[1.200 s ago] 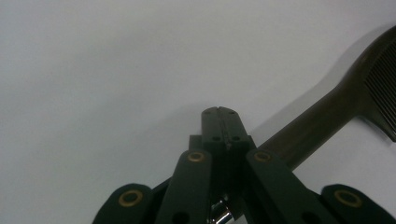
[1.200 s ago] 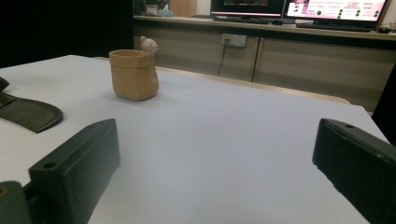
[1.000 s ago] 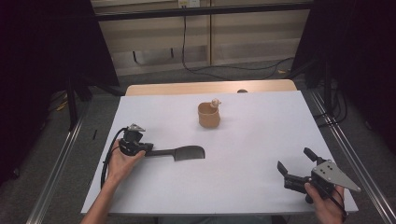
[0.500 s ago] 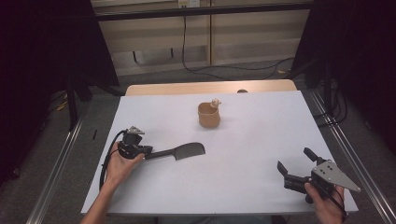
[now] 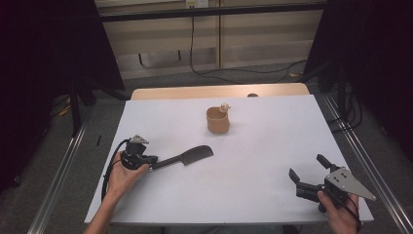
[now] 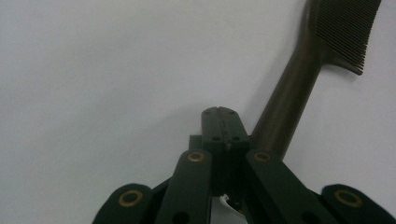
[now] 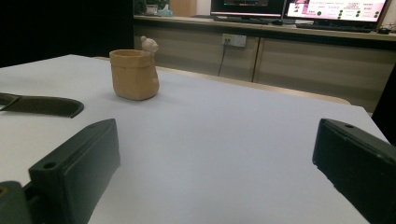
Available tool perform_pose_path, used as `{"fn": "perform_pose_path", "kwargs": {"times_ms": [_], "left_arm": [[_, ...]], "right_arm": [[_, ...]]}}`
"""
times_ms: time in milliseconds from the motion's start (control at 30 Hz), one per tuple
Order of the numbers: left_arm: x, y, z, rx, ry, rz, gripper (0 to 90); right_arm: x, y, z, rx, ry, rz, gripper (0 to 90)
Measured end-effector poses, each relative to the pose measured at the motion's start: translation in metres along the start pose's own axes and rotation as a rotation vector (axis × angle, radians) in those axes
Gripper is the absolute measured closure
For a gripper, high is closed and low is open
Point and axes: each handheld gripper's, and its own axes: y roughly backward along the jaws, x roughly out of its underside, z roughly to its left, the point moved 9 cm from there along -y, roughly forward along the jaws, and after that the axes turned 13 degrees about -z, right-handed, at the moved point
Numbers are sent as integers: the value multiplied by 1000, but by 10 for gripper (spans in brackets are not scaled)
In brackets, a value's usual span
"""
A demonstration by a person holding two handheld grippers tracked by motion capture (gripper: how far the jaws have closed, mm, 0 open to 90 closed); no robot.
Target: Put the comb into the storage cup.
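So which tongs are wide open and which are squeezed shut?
The right tongs are wide open and hold nothing. The left tongs are shut on the dark comb, gripping its handle end.

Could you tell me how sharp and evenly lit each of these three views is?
High view: white table bright, surroundings nearly black, slightly soft. Left gripper view: close, the left tool blurred, the dark comb sharper, soft shadow beside it. Right gripper view: right tool out of focus, the tan cup fairly crisp, monitors glowing behind.
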Motion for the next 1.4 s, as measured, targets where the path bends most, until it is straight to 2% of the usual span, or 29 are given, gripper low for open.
{"fn": "perform_pose_path", "kwargs": {"times_ms": [167,400,500,800,1400], "left_arm": [[3,3,-4,6,-15,8,900],[4,4,-5,10,-13,13,900],[4,5,-6,33,-9,18,900],[6,7,-15,65,-20,34,900],[11,10,-29,93,-28,33,900]], "right_arm": [[0,0,0,-1,-1,0,3],[0,0,0,-2,2,3,3],[0,0,0,-2,2,2,3],[0,0,1,-3,5,2,3],[0,0,0,-4,5,2,3]]}}
